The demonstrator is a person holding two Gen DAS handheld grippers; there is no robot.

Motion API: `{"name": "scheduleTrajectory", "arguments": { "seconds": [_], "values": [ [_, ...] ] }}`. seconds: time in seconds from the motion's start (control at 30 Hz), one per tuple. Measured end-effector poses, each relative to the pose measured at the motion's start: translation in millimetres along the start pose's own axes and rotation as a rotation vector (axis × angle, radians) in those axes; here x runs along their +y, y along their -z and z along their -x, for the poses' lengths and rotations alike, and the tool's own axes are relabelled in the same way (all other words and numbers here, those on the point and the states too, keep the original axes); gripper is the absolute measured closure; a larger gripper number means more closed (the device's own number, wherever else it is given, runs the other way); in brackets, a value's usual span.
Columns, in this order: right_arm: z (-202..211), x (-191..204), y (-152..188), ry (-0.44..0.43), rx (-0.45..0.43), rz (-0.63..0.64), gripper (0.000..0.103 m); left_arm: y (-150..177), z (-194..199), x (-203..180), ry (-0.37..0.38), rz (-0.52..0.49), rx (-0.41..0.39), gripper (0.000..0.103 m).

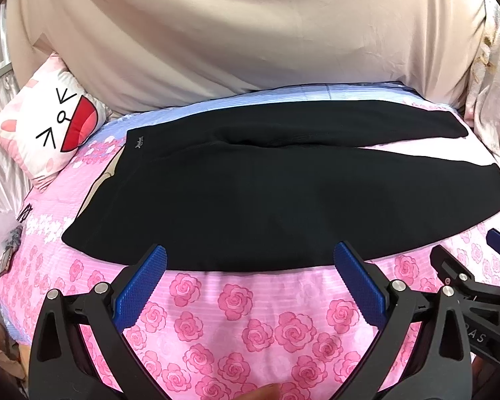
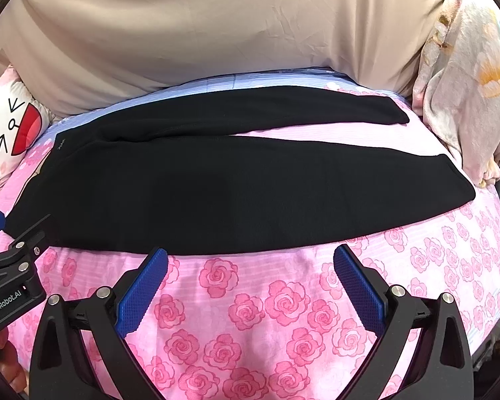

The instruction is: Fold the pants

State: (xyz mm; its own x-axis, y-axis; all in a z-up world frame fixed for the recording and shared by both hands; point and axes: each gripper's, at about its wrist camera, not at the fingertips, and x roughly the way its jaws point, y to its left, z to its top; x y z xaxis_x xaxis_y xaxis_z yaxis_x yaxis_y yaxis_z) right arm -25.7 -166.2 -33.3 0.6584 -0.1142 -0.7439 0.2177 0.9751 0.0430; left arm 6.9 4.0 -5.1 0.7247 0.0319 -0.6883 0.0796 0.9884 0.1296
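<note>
- On the bed (image 1: 236, 303): black pants (image 1: 250, 206) lie flat, unfolded.
- Left claw (image 1: 250, 256): spread wide, empty, tips at pants' near edge.
- Right claw (image 2: 250, 256): same, just short of it.

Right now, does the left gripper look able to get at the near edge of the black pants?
Probably yes. The left gripper is open, its blue fingertips right at the near hem of the black pants, which lie flat on the rose-print sheet. Nothing lies between them.
</note>
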Motion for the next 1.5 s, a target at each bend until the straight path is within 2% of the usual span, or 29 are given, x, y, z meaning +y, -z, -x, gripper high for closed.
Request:
{"name": "scheduleTrajectory", "arguments": {
  "seconds": [0.43,0.73,1.03,1.3,1.5],
  "values": [
    [-6.5,0.7,0.3,-0.001,0.012,0.002,0.005,-2.3,-9.8,2.2,0.034,0.015,0.034,0.005],
    [-9.8,4.7,-2.1,0.004,0.014,0.003,0.005,-3.1,-15.7,-4.7,0.036,-0.020,0.038,0.005],
    [-15.5,3.1,-5.8,0.006,0.026,0.001,0.005,-6.5,-23.5,2.1,0.055,0.031,0.055,0.005],
    [-22.1,4.2,-10.6,-0.003,0.032,0.002,0.005,-9.0,-25.5,-2.9,0.046,-0.005,0.043,0.005],
    [-27.0,-2.8,-14.6,0.005,0.033,-0.006,0.005,-13.1,-34.0,-0.9,0.052,0.024,0.065,0.005]
  ]
}}
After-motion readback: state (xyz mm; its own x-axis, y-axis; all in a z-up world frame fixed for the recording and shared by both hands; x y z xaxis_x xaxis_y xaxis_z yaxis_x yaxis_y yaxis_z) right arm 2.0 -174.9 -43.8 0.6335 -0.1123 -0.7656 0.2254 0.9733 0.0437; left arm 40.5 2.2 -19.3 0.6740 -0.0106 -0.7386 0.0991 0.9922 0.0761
